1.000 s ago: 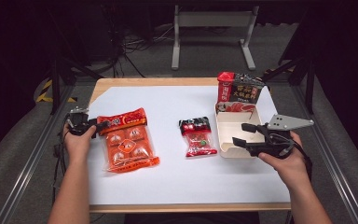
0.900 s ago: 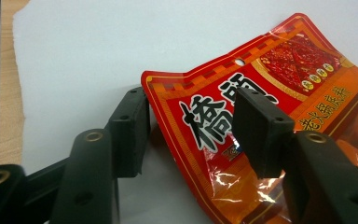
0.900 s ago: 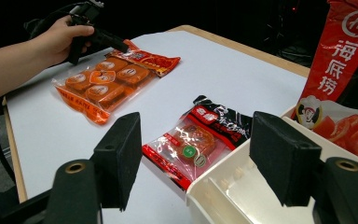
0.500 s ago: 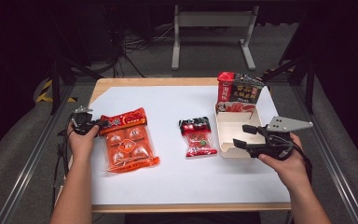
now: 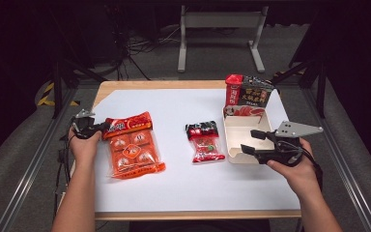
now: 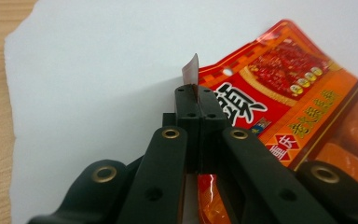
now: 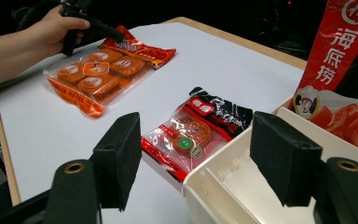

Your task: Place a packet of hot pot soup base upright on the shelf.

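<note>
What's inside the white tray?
The white tray holds a tomato-printed packet at its far end; the rest looks bare. The right gripper covers part of its near end.

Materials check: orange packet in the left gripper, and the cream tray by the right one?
Orange packet: looks like thin glossy plastic film; glare streaks, a clear window over the blocks, and its corner folds up between the left gripper pads. Cream tray: probably moulded rigid plastic, matte; smooth thin walls with a divider, though coated pulp can't be ruled out.
</note>
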Tool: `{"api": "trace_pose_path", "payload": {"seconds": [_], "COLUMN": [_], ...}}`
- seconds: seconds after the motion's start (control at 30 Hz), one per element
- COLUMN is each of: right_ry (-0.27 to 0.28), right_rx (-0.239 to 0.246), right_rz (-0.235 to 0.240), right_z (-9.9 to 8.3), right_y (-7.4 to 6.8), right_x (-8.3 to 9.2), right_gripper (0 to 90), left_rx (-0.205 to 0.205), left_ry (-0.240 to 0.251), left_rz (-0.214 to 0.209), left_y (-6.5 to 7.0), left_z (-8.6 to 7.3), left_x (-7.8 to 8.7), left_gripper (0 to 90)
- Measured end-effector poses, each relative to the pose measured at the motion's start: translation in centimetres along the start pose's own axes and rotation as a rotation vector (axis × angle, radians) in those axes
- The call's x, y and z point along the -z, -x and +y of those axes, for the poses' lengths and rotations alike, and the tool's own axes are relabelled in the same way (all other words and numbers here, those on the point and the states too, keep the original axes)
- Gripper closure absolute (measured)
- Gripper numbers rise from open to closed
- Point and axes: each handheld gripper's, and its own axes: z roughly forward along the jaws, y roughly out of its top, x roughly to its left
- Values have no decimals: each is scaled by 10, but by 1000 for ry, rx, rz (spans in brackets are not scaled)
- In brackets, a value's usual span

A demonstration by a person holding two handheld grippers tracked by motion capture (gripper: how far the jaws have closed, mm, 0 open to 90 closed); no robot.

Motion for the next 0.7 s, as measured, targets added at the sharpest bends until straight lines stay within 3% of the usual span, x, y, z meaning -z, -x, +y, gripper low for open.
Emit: {"api": "trace_pose_path", "payload": {"seconds": [0.3, 0.43, 0.7], "right_ry": [11, -6, -19], "right_rx": [8, 42, 72], "right_rz": [2, 8, 24], "right_z": [1, 2, 4], "right_y": [-1, -3, -5], "right_x": [0, -3, -6], "right_gripper": [395, 434, 501], "left_rx": [43, 42, 6], "left_ry": [67, 82, 186], "left_rz": [-41, -49, -62], "left_y": [3, 5, 22], "left_z": [5, 7, 17], "left_x": [19, 27, 47], "left_gripper": [900, 900, 900]}}
